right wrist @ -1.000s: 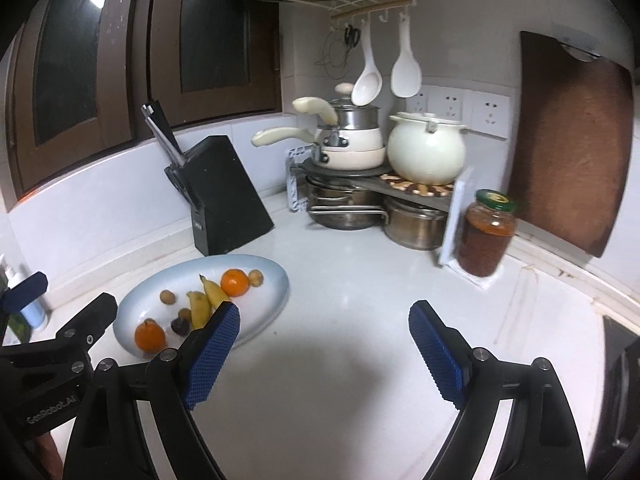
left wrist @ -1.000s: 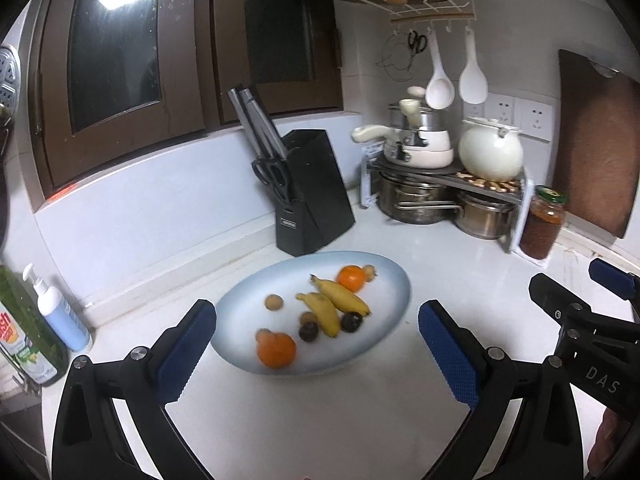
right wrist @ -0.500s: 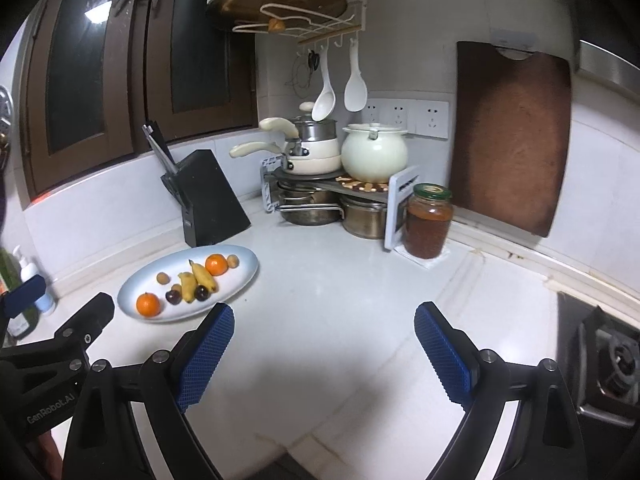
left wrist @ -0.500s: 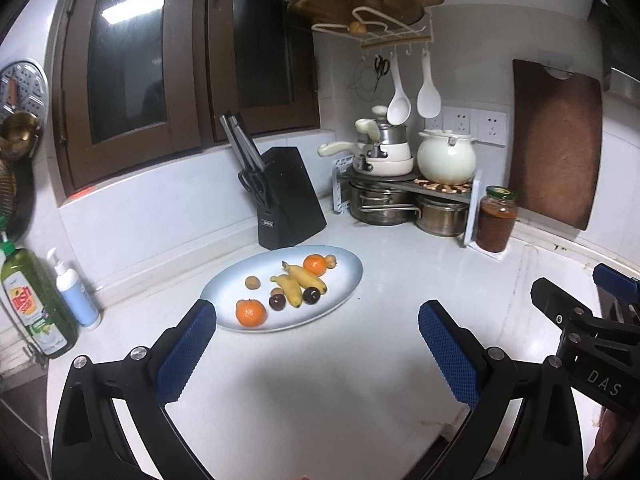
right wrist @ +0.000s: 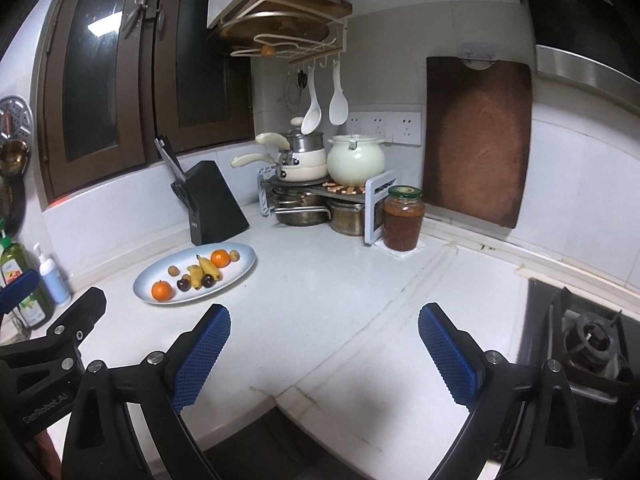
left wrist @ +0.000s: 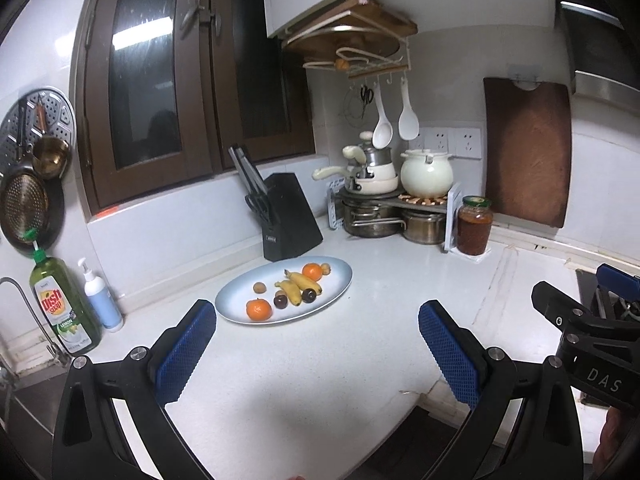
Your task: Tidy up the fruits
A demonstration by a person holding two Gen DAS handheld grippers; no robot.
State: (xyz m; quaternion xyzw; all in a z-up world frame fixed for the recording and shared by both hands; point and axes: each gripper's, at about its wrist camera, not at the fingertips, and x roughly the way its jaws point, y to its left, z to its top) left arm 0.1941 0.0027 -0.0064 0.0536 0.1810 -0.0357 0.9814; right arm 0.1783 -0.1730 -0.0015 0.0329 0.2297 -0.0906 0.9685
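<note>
An oval pale-blue plate (left wrist: 340, 276) (right wrist: 244, 260) lies on the white counter. It holds two bananas (left wrist: 298, 286) (right wrist: 202, 270), two oranges (left wrist: 259, 309) (right wrist: 162, 290), two dark round fruits (left wrist: 281, 301) and small brown fruits (left wrist: 260, 288). My left gripper (left wrist: 318, 342) is open and empty, held well back from the plate over the counter's front. My right gripper (right wrist: 324, 344) is open and empty, further right, above the front edge of the counter.
A black knife block (left wrist: 288, 216) stands behind the plate. A rack of pots (left wrist: 392, 208) and a jar (left wrist: 474, 224) fill the corner. Soap bottles (left wrist: 64, 304) stand at the left. A gas hob (right wrist: 588, 336) lies at the right. A cutting board (right wrist: 478, 140) leans on the wall.
Both grippers have pulled back and up from the plate, which now looks smaller and farther away. Both stay open and empty.
</note>
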